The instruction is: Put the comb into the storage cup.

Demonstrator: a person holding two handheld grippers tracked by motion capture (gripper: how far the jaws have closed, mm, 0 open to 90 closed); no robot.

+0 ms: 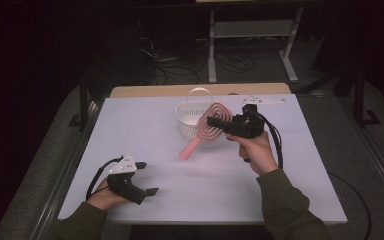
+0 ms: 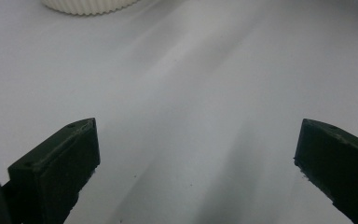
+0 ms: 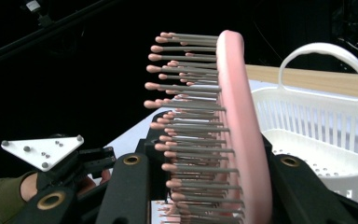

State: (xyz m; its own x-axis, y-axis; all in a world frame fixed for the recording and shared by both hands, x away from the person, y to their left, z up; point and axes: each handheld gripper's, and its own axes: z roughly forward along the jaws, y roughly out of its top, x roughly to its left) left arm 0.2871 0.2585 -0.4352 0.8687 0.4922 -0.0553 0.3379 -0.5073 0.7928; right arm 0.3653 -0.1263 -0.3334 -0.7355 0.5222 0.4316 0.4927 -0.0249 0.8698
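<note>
Two claws are in your hands over the white table (image 1: 145, 120). Your right claw (image 1: 213, 121), right of centre in the high view, is clamped on the pink brush (image 1: 211, 125), its jaws pressing the head from both sides. The brush hangs tilted, head up against the near right rim of the white basket (image 1: 186, 116), handle slanting down toward the lower left, its tip at or just above the table. In the right gripper view the brush (image 3: 235, 121) stands on edge between the black jaws, bristles pointing to the frame's left, pink back toward the basket (image 3: 326, 116) at the right. The basket stands upright with its handle raised, and the wooden edge of the table shows behind it.

Your left claw (image 1: 147, 178) sits in the lower left of the high view, low over the table, well apart from the brush. Its jaws stand wide apart with nothing between them, as the left gripper view shows, where bare table (image 2: 186, 102) lies ahead and the basket's (image 2: 88, 5) ribbed base sits at the upper left edge.
</note>
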